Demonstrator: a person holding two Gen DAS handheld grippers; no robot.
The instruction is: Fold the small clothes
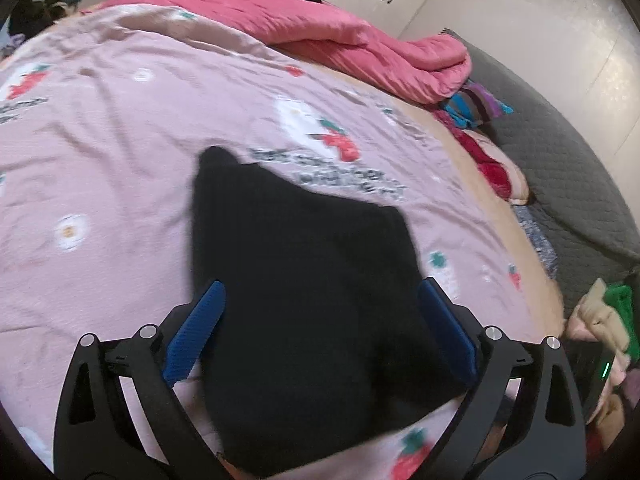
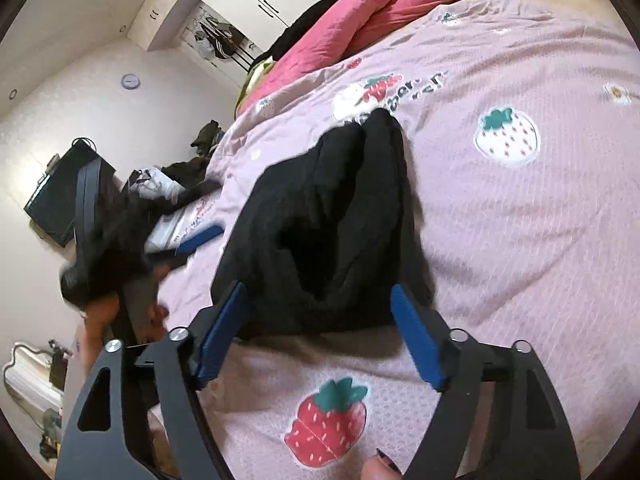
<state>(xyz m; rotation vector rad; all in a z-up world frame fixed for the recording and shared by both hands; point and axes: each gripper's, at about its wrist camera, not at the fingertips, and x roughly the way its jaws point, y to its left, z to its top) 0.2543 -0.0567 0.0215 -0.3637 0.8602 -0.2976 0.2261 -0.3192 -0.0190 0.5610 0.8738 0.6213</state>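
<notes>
- Blue pads of the left gripper (image 1: 320,320) stand wide apart, gripping nothing; the black garment (image 1: 304,300) lies loose between them, apparently just set down.
- Right gripper (image 2: 320,320) is likewise spread wide and empty at the garment's near hem.
- Garment rests bunched on the pink strawberry sheet (image 2: 520,240), probably mid-fold.
- Bare sheet surrounds it; the pink quilt (image 1: 340,32) lies well behind.
</notes>
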